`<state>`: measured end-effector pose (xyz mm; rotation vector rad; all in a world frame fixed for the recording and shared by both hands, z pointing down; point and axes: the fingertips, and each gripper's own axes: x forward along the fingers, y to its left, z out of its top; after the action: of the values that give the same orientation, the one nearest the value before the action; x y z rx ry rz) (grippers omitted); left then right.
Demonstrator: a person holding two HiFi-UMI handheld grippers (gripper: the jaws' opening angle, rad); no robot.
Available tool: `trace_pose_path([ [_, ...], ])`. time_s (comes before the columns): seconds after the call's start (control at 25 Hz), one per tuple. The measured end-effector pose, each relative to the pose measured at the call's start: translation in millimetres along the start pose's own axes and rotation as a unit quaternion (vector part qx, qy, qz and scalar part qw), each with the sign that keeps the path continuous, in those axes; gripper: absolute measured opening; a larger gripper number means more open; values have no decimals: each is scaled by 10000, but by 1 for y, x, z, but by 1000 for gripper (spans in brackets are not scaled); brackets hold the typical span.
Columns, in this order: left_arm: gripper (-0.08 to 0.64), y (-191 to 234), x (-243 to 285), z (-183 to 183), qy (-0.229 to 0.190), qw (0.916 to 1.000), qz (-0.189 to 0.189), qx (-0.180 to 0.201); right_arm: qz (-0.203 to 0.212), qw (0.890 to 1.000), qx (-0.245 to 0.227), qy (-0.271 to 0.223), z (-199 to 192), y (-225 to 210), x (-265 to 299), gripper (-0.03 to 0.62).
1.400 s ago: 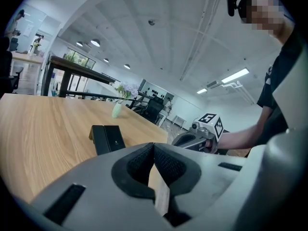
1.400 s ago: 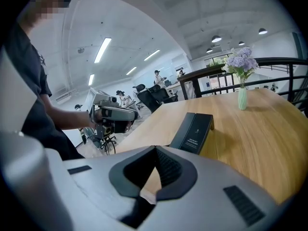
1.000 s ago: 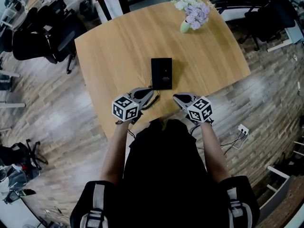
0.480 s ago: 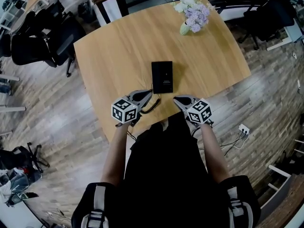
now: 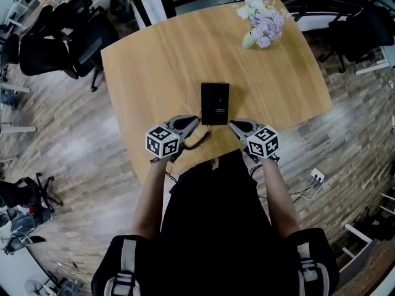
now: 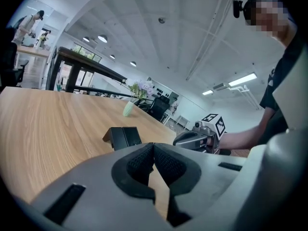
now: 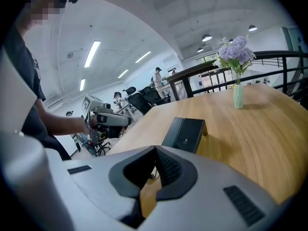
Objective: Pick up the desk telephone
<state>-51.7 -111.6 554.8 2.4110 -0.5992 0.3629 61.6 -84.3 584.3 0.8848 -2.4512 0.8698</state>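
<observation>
A flat black rectangular desk telephone (image 5: 215, 103) lies on the light wooden table (image 5: 154, 60) near its front edge, just ahead of the 2 claws. The left claw (image 5: 196, 119) is closed with nothing between its pads, near the telephone's near left corner. The right claw (image 5: 232, 124) is likewise closed and empty by the near right corner. Neither touches the telephone. A thin black cord (image 5: 195, 142) curls beside the left claw. Toward the far right corner, a pale green vase (image 5: 248, 40) holds lilac and white flowers (image 5: 264, 17).
</observation>
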Motion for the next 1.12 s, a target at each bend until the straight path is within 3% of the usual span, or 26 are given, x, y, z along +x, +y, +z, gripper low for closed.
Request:
trace_pose_path([
  [0.4, 21, 26, 8, 2, 199, 9993, 241, -192, 28, 9995, 198, 234, -4, -29, 16, 23],
  [0.8, 29, 40, 38, -17, 515, 9976, 90, -447, 42, 9977, 452, 503, -20, -60, 31, 25],
  [0.96, 150, 48, 52, -34, 777, 9947, -26, -676, 175, 9964, 576, 597, -28, -67, 42, 25],
  [1.12, 181, 57, 66, -46, 996, 9920, -4, -781, 294, 9950, 710, 640, -33, -73, 52, 26],
])
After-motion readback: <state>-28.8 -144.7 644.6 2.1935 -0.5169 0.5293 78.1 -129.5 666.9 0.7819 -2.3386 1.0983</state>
